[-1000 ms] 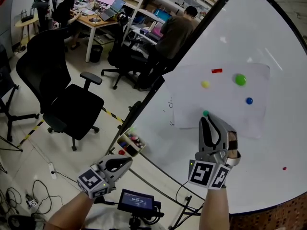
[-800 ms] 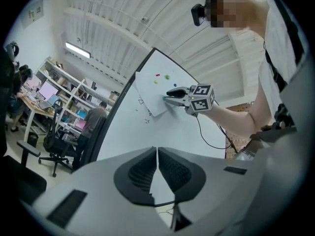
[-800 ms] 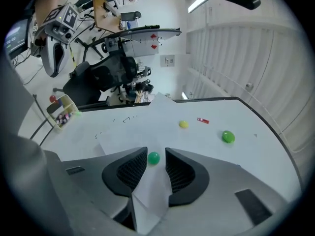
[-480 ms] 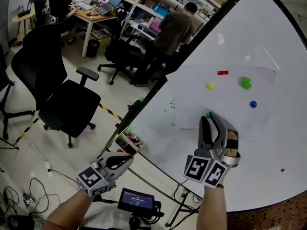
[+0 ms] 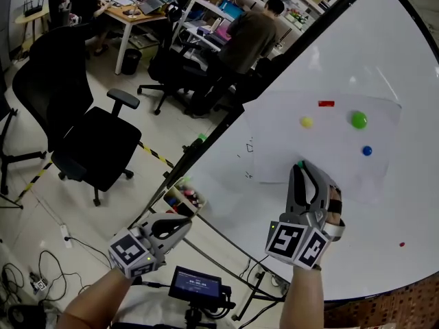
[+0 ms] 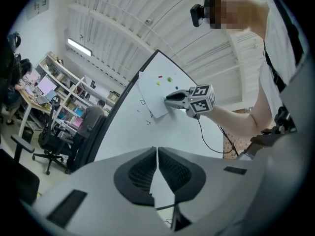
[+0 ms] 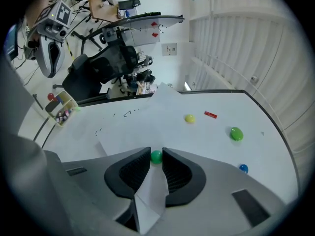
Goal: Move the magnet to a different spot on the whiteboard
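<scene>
On the big white whiteboard [image 5: 384, 232], low on the white paper sheet [image 5: 329, 149] that lies flat against it, sits the small round green magnet [image 7: 156, 156]. Your right gripper [image 5: 302, 169] has it. The two dark ribbed jaws are drawn in to the magnet's width, one tip on each side of it, and the magnet rests against the sheet.

Higher on the same sheet you have a small round yellow magnet [image 5: 306, 122], a flat red rectangular magnet [image 5: 326, 103] and a larger round green magnet [image 5: 359, 120]. A small round blue magnet [image 5: 367, 151] sits below that last one. All four are well apart from the right gripper's jaws. A tiny red dot [image 5: 402, 244] sits on the bare board, off the sheet to the lower right.

Your left gripper [image 6: 157, 154] is held low and away from the board. Its jaws are pressed together with nothing between them.
</scene>
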Demonstrator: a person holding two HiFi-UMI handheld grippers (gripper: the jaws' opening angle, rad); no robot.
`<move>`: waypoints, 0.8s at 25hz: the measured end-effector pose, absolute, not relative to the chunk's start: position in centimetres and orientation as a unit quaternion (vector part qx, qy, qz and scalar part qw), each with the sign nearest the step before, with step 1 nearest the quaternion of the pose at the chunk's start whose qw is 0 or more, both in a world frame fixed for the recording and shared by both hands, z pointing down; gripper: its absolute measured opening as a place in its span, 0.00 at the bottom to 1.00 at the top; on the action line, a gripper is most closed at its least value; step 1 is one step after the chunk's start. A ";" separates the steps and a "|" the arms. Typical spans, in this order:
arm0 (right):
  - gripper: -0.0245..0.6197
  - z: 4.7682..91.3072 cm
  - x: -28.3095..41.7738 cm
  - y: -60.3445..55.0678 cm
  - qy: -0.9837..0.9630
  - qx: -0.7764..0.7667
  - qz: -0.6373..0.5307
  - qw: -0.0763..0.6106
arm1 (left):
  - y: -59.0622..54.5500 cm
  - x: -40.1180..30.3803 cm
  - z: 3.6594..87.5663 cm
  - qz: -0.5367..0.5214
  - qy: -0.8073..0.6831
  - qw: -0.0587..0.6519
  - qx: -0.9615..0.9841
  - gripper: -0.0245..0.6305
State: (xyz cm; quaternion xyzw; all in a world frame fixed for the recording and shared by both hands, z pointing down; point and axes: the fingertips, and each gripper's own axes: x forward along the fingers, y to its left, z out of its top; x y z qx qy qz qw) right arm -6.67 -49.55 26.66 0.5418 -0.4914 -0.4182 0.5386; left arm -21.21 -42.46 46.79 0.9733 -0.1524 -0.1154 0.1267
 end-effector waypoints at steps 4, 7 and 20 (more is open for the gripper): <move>0.20 26.4 -7.0 -49.4 -0.494 0.540 -0.418 0.538 | -42.2 -21.5 46.5 -0.117 -0.154 0.128 0.973 0.09; 0.20 26.3 -7.2 -49.3 -0.496 0.540 -0.419 0.535 | -42.1 -21.7 46.4 -0.117 -0.155 0.126 0.973 0.09; 0.20 26.7 -7.5 -49.4 -0.511 0.544 -0.429 0.509 | -42.3 -22.2 47.4 -0.105 -0.164 0.123 0.973 0.09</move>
